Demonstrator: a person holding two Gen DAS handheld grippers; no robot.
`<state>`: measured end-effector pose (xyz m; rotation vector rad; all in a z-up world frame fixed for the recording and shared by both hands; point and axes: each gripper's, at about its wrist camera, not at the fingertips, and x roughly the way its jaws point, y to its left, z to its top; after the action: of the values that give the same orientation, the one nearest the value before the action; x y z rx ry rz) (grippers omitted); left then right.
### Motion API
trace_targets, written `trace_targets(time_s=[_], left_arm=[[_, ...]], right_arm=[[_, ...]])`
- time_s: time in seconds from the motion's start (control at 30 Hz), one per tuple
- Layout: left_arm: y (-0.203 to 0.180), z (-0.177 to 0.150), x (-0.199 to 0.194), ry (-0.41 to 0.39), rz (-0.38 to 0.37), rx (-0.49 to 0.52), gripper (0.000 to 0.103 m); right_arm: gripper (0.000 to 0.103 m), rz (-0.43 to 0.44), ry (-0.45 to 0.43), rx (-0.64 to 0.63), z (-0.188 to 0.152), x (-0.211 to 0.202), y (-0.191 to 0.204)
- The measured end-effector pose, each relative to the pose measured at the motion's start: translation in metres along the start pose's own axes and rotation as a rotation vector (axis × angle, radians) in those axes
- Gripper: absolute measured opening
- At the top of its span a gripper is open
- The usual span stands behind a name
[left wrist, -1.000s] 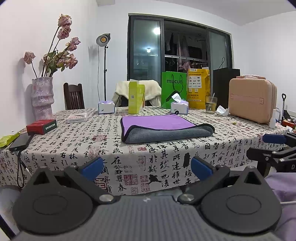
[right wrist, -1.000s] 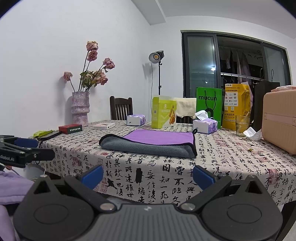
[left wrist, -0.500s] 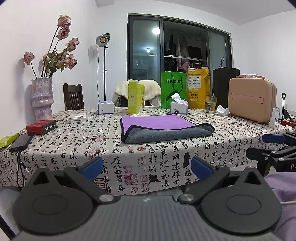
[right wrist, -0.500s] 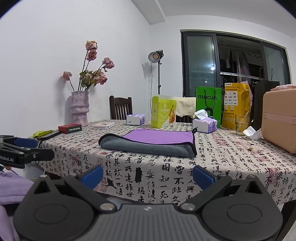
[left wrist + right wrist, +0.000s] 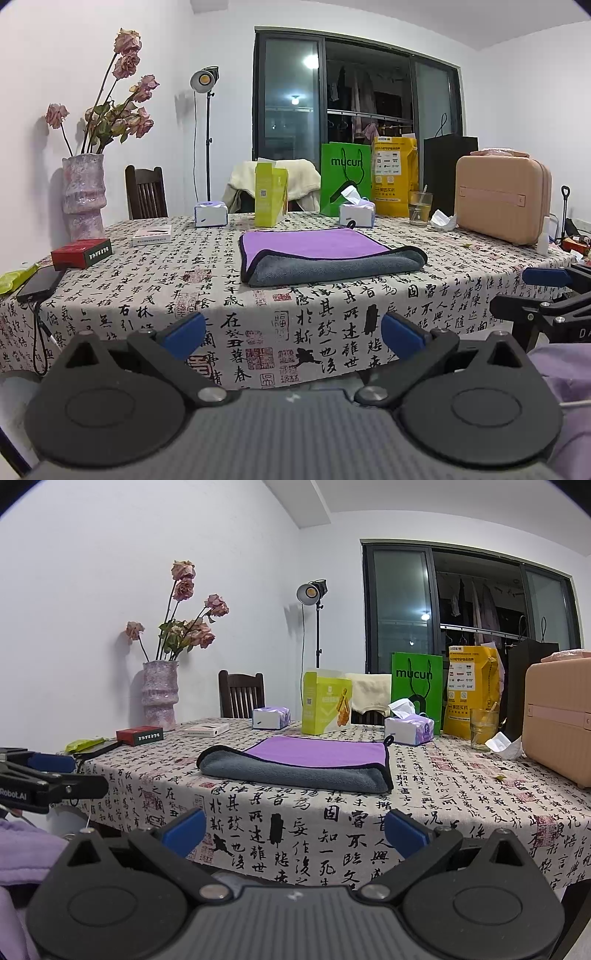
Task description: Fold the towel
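Note:
A purple and grey towel point(image 5: 325, 254) lies folded over on the table, grey fold toward me; it also shows in the right wrist view point(image 5: 299, 762). My left gripper point(image 5: 293, 334) is open and empty, held below and in front of the table edge, well short of the towel. My right gripper point(image 5: 295, 829) is open and empty at the same height, to the right. Each gripper shows at the edge of the other's view, the right one point(image 5: 543, 291) and the left one point(image 5: 48, 775).
The table point(image 5: 147, 280) has a calligraphy-print cloth. On it stand a vase with dried roses point(image 5: 83, 195), a red box point(image 5: 81, 253), a phone point(image 5: 38, 282), tissue boxes point(image 5: 356, 214), a yellow-green carton point(image 5: 269, 197), bags point(image 5: 345, 175), a glass point(image 5: 419, 208) and a pink case point(image 5: 502, 199).

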<state>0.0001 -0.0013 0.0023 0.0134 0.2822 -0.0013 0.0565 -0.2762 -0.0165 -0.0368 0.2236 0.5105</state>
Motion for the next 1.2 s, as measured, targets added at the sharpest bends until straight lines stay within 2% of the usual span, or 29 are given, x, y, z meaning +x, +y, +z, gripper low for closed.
trace_targets(time_s=[0.87,1.2], left_arm=[[-0.005,-0.003,0.01,0.004,-0.007,-0.006,0.103],[0.002,0.004,0.056,-0.01,-0.005,0.004,0.103]], right_arm=[[0.103,-0.013,-0.002,0.003,-0.001,0.006,-0.003],[0.103,-0.042,0.001,-0.011,-0.002,0.026,-0.013]])
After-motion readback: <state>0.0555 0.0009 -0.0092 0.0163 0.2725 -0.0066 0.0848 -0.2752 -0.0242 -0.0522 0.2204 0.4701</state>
